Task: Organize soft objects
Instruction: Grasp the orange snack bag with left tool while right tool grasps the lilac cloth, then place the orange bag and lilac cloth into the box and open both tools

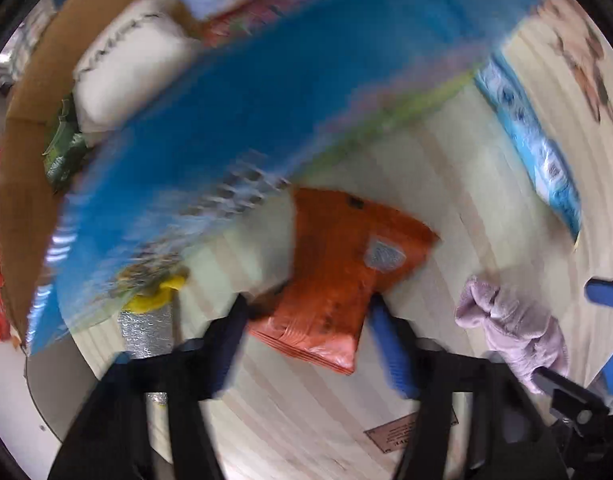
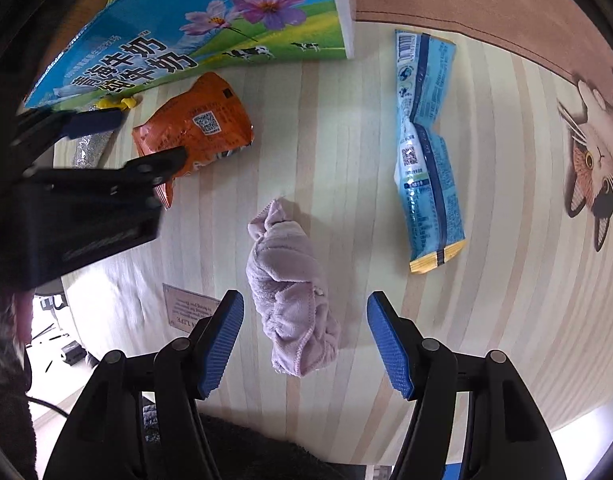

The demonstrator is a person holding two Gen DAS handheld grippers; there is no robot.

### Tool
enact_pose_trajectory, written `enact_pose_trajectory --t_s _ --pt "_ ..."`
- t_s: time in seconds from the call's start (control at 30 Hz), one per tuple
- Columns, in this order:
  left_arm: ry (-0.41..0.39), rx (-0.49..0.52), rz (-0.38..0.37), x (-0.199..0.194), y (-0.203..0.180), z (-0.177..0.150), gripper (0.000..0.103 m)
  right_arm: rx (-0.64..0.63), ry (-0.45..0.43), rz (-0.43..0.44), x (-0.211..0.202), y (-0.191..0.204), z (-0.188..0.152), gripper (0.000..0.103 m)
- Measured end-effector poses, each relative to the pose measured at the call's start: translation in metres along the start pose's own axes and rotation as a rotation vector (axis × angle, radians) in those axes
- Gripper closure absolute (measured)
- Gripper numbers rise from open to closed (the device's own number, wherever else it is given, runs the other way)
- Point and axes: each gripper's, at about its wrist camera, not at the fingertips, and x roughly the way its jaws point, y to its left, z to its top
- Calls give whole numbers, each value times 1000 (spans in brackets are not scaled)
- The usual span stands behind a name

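In the right wrist view the right gripper (image 2: 304,338) has its jaws wide, either side of the near end of a crumpled lilac cloth (image 2: 288,284) lying at frame centre on the pale striped desk (image 2: 346,152). An orange pouch (image 2: 198,128) lies upper left, below the blue box (image 2: 186,28), and a light-blue packet (image 2: 426,148) to the right. The left gripper (image 1: 308,332), in its blurred view, has jaws spread around the orange pouch's (image 1: 338,264) lower end, not visibly clamped on it.
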Motion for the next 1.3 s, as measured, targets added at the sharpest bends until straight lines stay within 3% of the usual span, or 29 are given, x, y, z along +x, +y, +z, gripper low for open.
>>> enact_pose_trajectory --t_s 0.07,0.13,0.2,0.4,0.5,0.53,0.57,0.63,0.67,0.7,0.73,0.83,0.93,1.07,1.1,1.2,1.3 --pt "-10 -19 -2 -1 0 -5 56 8 1 1 -2 -5 -3 36" --pt "23 -102 -62 3 1 -23 60 8 -4 -1 -3 -6 -5 36" --pt "59 -224 -165 12 15 -56 60 12 -4 3 -5 -7 -6 36" --pt "158 -460 -308 40 41 -142 60 6 24 41 -1 -6 -5 36" --pt "154 -514 -339 60 51 -191 52 2 40 37 9 -1 -2 36" --pt "155 -514 -337 64 47 -191 51 3 48 33 13 0 -1 36" --pt "155 -513 -332 60 59 -160 50 4 59 18 18 2 1 36" --pt "151 -502 -318 60 64 -154 52 8 70 -5 26 3 2 40" --pt "142 -498 -309 61 61 -160 53 12 75 -10 29 3 3 44" --pt "137 -494 -301 60 48 -149 57 23 89 -11 33 2 3 59" --pt "126 -488 -297 57 45 -144 62 35 93 -4 35 1 3 59" --pt "76 -501 -309 38 45 -163 63 57 79 10 26 1 1 62" --pt "-4 -529 -343 1 60 -187 63 68 30 87 -7 5 -1 62" --pt "-126 -578 -393 -63 90 -190 63 41 -86 185 -74 24 1 62" --pt "-141 -584 -397 -89 99 -168 63 38 -113 202 -90 28 4 62" --pt "-163 -597 -400 -117 137 -132 63 30 -211 239 -140 42 25 62" --pt "-124 -580 -369 -110 191 -38 63 35 -260 240 -161 55 59 62"
